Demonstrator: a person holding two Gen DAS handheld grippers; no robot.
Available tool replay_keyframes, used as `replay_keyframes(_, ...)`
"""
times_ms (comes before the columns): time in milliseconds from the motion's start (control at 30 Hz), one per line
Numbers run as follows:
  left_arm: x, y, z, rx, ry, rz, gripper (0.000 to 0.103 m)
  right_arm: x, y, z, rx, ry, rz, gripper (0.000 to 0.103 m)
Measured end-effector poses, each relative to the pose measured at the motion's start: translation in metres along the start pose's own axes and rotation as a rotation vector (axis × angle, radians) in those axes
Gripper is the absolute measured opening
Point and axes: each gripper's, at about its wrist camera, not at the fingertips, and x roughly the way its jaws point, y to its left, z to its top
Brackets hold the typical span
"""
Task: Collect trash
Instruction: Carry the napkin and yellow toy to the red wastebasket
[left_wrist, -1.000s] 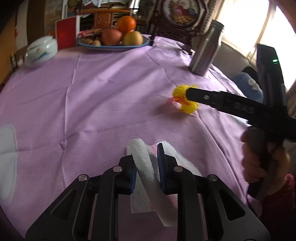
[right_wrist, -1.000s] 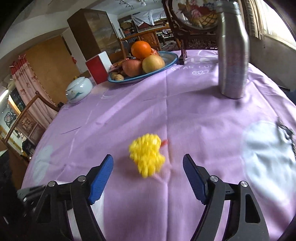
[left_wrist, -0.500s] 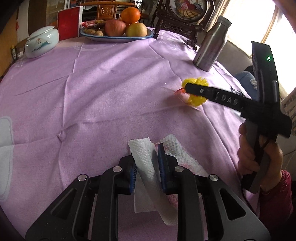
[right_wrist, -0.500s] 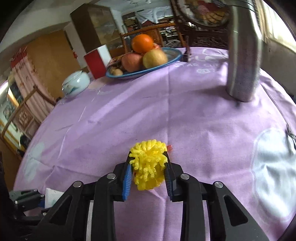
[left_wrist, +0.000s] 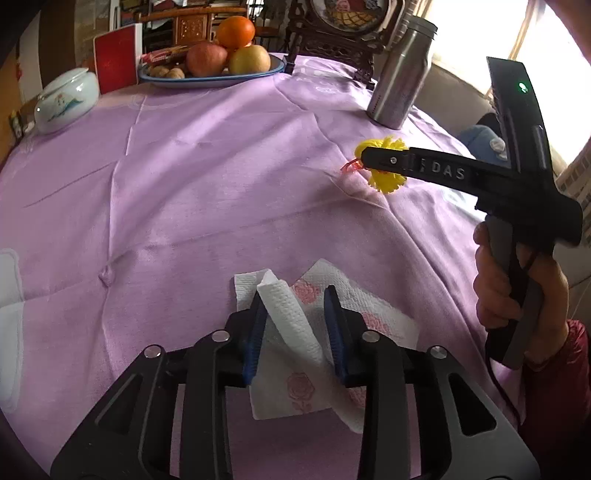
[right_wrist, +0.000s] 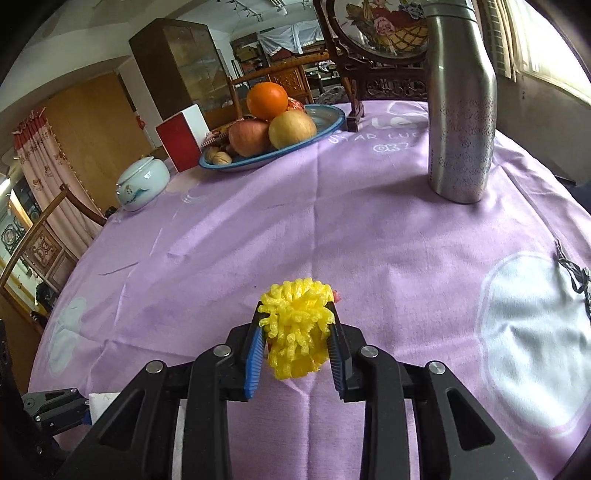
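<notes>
Your right gripper (right_wrist: 295, 345) is clamped on the yellow foam net (right_wrist: 297, 328), blue pads pressing both its sides just above the purple tablecloth (right_wrist: 332, 229). Your left gripper (left_wrist: 295, 332) is opening: its jaws stand part open with a raised fold of the paper towel (left_wrist: 291, 325) between them; the fold leans on the left pad and stands clear of the right one.

You look to be at the pick-up step, one piece of trash per hand. Next, I judge, you must close the left jaws back onto the fold before lifting, or the towel stays behind; no bin is in view.

The net is a springy, looped foam mesh, bunched into a ball. The towel is thin, embossed, printed with pink roses, limp and creased.
</notes>
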Motion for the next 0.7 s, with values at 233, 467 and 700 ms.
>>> replay_keyframes(233, -0.012, -0.009, -0.001, 0.049, -0.07, 0.01, 0.011, -0.003, -0.002, -0.001, 0.006, -0.014, -0.002, 0.031)
replay_keyframes(467, -0.039, -0.003, 0.001, 0.012, -0.192, -0.022, 0.01, -0.026, -0.001, -0.006, 0.001, -0.086, 0.027, 0.031)
replay_keyframes(700, -0.054, -0.013, -0.011, 0.036, -0.248, 0.016, 0.01, -0.1, -0.007, -0.05, 0.073, -0.145, 0.151, 0.031)
